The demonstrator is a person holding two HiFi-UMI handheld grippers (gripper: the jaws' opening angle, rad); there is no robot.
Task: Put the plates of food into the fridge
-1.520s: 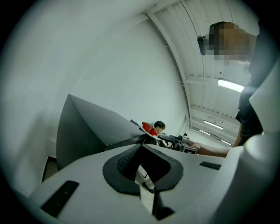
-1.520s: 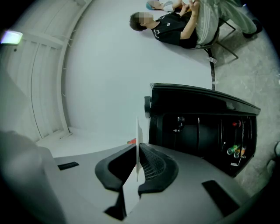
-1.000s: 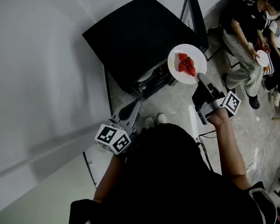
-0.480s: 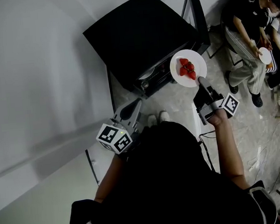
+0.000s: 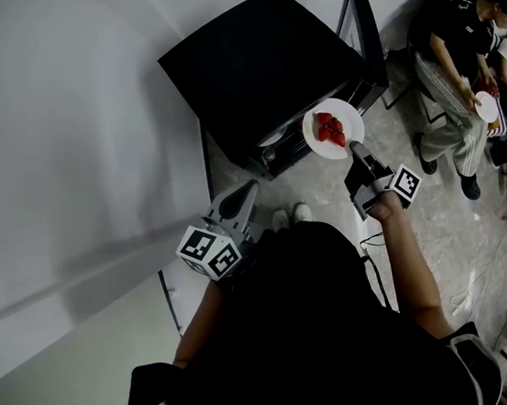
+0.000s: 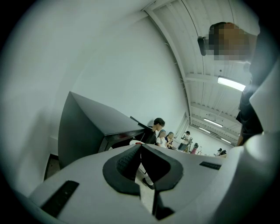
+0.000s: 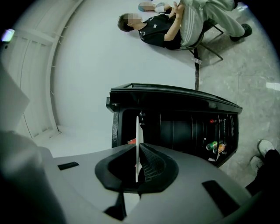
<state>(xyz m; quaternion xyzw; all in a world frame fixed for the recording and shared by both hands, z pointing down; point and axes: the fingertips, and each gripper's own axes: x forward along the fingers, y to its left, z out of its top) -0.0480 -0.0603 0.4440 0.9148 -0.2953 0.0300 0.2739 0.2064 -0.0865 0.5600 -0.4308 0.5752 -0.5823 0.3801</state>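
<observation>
A white plate of red strawberries hangs in front of the open black fridge. My right gripper is shut on the plate's near rim. In the right gripper view the plate shows edge-on, pinched between the jaws of the right gripper, with the dark inside of the fridge straight ahead. My left gripper is held low at the left of the fridge. In its own view the left gripper is shut with nothing in it, and the fridge stands beyond.
The fridge door stands open at the right, and its shelf holds drink cans. A white wall runs along the left. People sit on chairs at the far right. My own shoes stand on the marble floor before the fridge.
My right gripper has sunk with the plate, which now sits a little further left and closer to the fridge opening. The left gripper has kept still.
</observation>
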